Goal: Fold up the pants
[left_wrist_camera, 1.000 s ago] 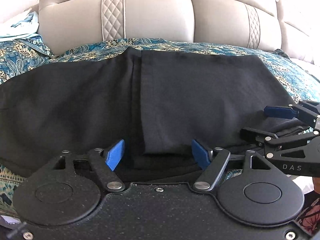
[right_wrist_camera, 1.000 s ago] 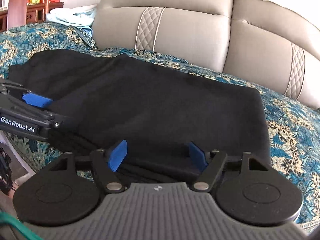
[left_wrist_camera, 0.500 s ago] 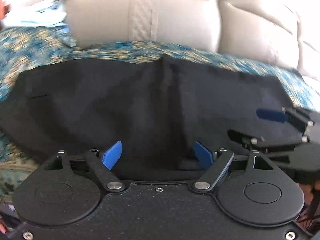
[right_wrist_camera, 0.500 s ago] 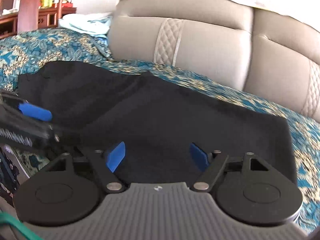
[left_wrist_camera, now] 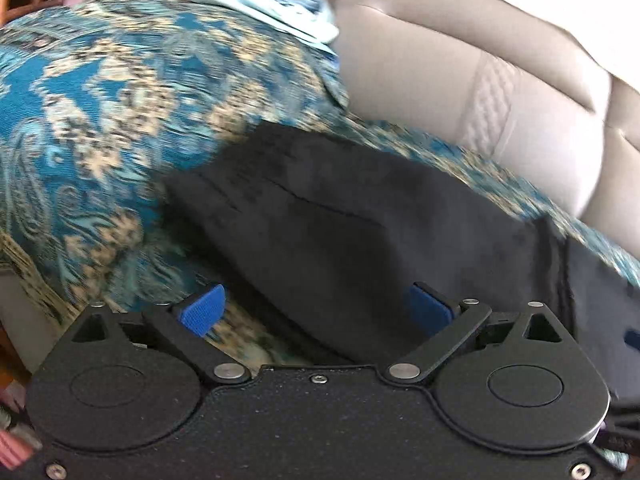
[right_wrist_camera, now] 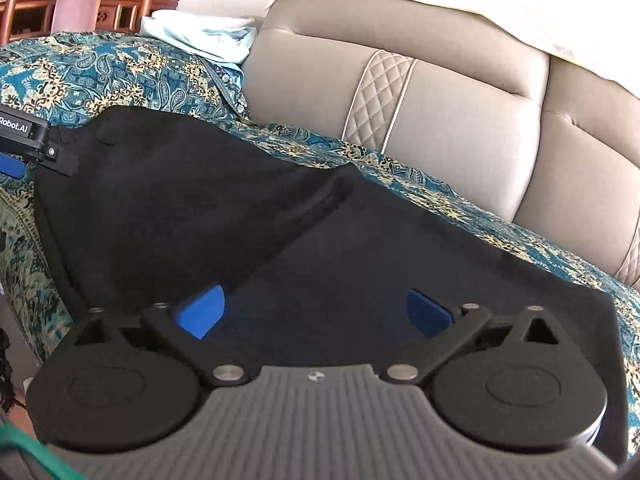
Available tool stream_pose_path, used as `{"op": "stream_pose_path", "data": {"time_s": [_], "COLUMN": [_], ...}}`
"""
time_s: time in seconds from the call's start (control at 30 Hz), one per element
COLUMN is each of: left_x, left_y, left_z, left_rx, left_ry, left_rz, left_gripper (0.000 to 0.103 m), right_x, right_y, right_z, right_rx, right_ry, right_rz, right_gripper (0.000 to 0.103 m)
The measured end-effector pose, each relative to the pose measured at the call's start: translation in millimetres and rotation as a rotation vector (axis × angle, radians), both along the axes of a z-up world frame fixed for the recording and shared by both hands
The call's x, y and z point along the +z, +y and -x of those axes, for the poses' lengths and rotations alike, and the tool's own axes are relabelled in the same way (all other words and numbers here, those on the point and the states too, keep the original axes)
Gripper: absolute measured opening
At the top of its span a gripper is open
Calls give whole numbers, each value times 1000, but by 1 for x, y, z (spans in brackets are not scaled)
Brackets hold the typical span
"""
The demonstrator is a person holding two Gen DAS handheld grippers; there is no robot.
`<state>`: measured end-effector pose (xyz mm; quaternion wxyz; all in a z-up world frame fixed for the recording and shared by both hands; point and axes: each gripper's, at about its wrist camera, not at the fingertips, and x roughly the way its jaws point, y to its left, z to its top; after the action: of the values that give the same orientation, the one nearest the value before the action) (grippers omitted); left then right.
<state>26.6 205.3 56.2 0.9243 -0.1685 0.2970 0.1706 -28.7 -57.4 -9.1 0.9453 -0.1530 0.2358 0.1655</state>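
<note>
The left gripper (left_wrist_camera: 316,312) had its jaws far apart and they were opening; nothing was pressed between the blue pads (left_wrist_camera: 202,314). The left pad was over the patterned cover, the right pad over the edge of the black pants (left_wrist_camera: 360,240). This view was blurred, so I cannot tell if the pads touched the cloth.

The right gripper (right_wrist_camera: 316,312) also had its jaws wide and opening, with both blue pads (right_wrist_camera: 200,312) above the pants (right_wrist_camera: 240,220) and no cloth clamped in them.

The pants lay flat on a blue and cream patterned cover (right_wrist_camera: 100,76) that was spread over the seat of a beige sofa (right_wrist_camera: 440,112). One layer was folded over the other, and a diagonal fold edge ran across the middle. In the right wrist view the left gripper (right_wrist_camera: 24,148) appeared at the far left end of the pants. A pale blue cloth (right_wrist_camera: 200,36) lay on the cover near the sofa back, and wooden furniture (right_wrist_camera: 80,4) stood behind it.
</note>
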Motion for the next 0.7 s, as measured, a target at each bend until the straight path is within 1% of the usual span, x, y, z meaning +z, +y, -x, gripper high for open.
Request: {"op": "stream_pose_path", "data": {"time_s": [0.03, 0.07, 0.1, 0.13, 0.17, 0.23, 0.3, 0.43, 0.6, 0.7], "left_x": [-1, -3, -4, -6, -9, -14, -18, -20, -21, -21], "left_y": [10, 18, 27, 36, 43, 56, 64, 67, 72, 78], "left_z": [1, 1, 0, -2, -4, -5, -3, -4, -11, -19], "left_rx": [30, 58, 92, 122, 149, 184, 206, 219, 240, 265], "left_ry": [-22, -38, -46, -36, -19, -20, -36, -53, -73, -87], "left_rz": [23, 48, 75, 99, 117, 168, 201, 196, 212, 219], "left_gripper": [89, 74, 48, 39, 36, 36, 40, 49, 63, 64], "right_x": [-1, -1, -3, -4, -5, -6, -6, -7, -9, -9], "right_y": [1, 2, 4, 5, 6, 6, 5, 1, 1, 1], "right_z": [-1, -1, -1, 0, 2, 3, 2, -2, -2, -2], "right_rx": [-1, 3, 8, 11, 12, 15, 14, 5, -1, 1], "right_ry": [1, 3, 8, 4, -7, -14, -4, 21, 24, 26], "right_rz": [2, 4, 12, 19, 23, 26, 13, -25, -38, -40], "right_gripper": [103, 103, 103, 103, 103, 103, 103, 103, 103, 103]}}
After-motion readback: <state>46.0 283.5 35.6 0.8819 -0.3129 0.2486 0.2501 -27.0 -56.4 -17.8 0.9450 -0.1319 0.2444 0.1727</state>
